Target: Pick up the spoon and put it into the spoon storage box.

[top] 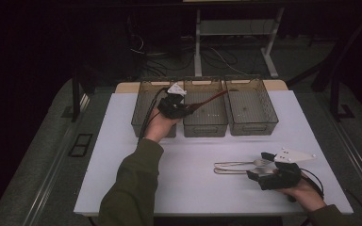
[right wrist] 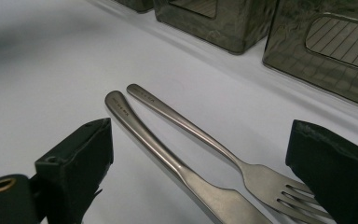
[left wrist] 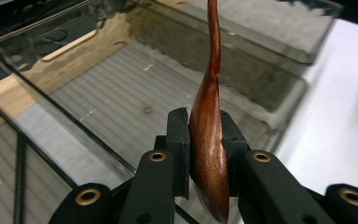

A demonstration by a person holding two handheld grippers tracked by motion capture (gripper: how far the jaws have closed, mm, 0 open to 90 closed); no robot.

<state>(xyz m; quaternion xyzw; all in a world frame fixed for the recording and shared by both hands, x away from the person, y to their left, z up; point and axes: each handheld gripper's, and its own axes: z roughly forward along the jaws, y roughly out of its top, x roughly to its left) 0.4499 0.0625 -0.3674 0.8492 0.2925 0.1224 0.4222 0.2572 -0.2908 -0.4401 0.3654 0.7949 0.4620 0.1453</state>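
**Wooden spoon clamped over the middle bin**

From the high view, the left tongs [top: 185,109] held a wooden spoon [top: 210,98] above the middle bin [top: 205,123] of three smoky, ribbed plastic bins on the white worktop [top: 188,155]. The left gripper view gave the detail: glossy reddish-brown bowl pinched edge-on between the pads, slim handle running away. The right tongs [top: 262,165] stood wide apart, straddling a brushed-metal fork [right wrist: 242,170] and knife [right wrist: 168,158] lying side by side.

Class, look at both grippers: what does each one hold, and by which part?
The left gripper clamps the wooden spoon by its bowl. The right gripper holds nothing; its jaws stand open around the fork and knife.
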